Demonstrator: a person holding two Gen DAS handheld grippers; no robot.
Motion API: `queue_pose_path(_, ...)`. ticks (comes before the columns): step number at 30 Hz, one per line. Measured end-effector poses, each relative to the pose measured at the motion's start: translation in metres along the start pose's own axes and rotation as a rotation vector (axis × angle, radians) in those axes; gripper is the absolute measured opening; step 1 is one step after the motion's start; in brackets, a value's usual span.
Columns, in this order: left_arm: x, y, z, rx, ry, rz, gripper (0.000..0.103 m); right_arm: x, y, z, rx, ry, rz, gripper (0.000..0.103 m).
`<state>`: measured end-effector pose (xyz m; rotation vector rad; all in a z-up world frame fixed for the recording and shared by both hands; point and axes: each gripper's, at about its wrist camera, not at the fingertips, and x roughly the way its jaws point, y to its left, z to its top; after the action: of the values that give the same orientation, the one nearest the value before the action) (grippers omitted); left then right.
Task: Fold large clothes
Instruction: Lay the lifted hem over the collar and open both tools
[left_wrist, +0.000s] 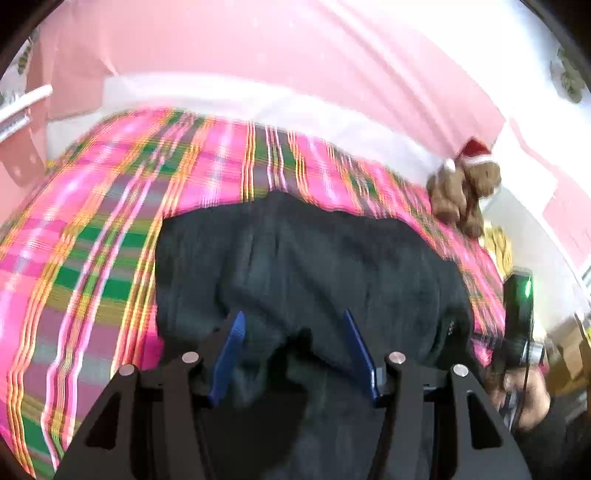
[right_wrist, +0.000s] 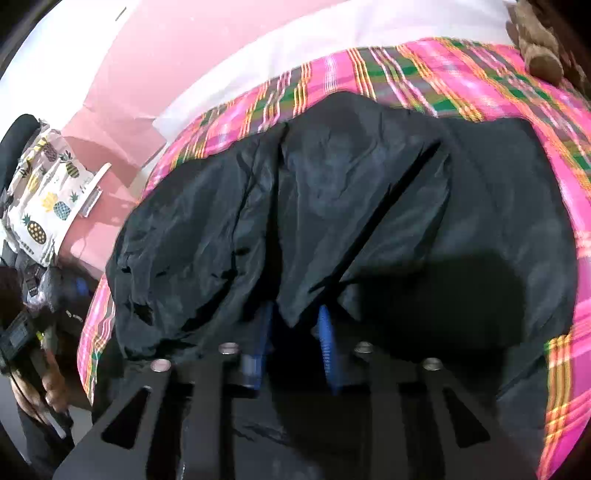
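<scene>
A large black garment (left_wrist: 317, 258) lies on a pink plaid bedspread (left_wrist: 92, 229). In the left wrist view my left gripper (left_wrist: 293, 317) is open, its blue fingers (left_wrist: 232, 350) spread over the near part of the garment with nothing between them. In the right wrist view the garment (right_wrist: 369, 206) shows shiny folds, and my right gripper (right_wrist: 295, 314) has its blue fingers (right_wrist: 327, 332) closed on a fold of the black cloth that hangs down between them. The bedspread (right_wrist: 443, 74) borders the garment.
A brown teddy bear with a red Santa hat (left_wrist: 465, 184) sits on the bed's far right corner and shows in the right wrist view (right_wrist: 535, 44). A pineapple-print cloth (right_wrist: 48, 192) hangs at the left. Pink walls stand behind the bed.
</scene>
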<state>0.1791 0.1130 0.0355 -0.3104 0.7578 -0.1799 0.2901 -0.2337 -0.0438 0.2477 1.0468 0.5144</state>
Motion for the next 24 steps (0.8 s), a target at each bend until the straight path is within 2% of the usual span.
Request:
queue_pose_path(3, 0.027, -0.002, 0.014, 0.002, -0.046, 0.065, 0.057, 0.016, 0.008, -0.014, -0.061, 0.020, -0.057, 0.021)
queue_pose_path(7, 0.091, 0.017, 0.006, 0.009, 0.041, 0.186, 0.057, 0.012, 0.008, -0.022, -0.069, 0.019, -0.063, 0.021)
queue_pose_path(9, 0.104, 0.027, -0.003, -0.003, 0.034, 0.193, 0.057, -0.006, 0.015, -0.023, -0.111, -0.023, -0.085, 0.021)
queue_pose_path(11, 0.109, 0.030, -0.001, 0.006, 0.012, 0.200, 0.057, -0.034, 0.023, -0.020, -0.180, -0.109, -0.129, 0.021)
queue_pose_path(13, 0.115, 0.032, 0.002, 0.017, 0.007, 0.208, 0.057, -0.058, 0.023, -0.007, -0.200, -0.201, -0.159, 0.021)
queue_pose_path(15, 0.121, 0.031, 0.005, 0.037, 0.004, 0.215, 0.058, -0.067, 0.019, 0.012, -0.195, -0.251, -0.170, 0.021)
queue_pose_path(18, 0.123, 0.033, 0.007, 0.024, 0.001, 0.205, 0.058, -0.047, 0.009, 0.037, -0.198, -0.233, -0.183, 0.021)
queue_pose_path(19, 0.119, 0.032, 0.007, 0.019, 0.000, 0.203, 0.058, -0.037, 0.003, 0.041, -0.197, -0.202, -0.204, 0.021)
queue_pose_path(21, 0.107, 0.033, 0.004, -0.003, 0.004, 0.189, 0.058, -0.001, -0.017, 0.040, -0.180, -0.075, -0.237, 0.021)
queue_pose_path(24, 0.081, 0.035, -0.002, -0.038, -0.003, 0.155, 0.057, 0.002, -0.028, 0.027, -0.194, -0.103, -0.220, 0.021)
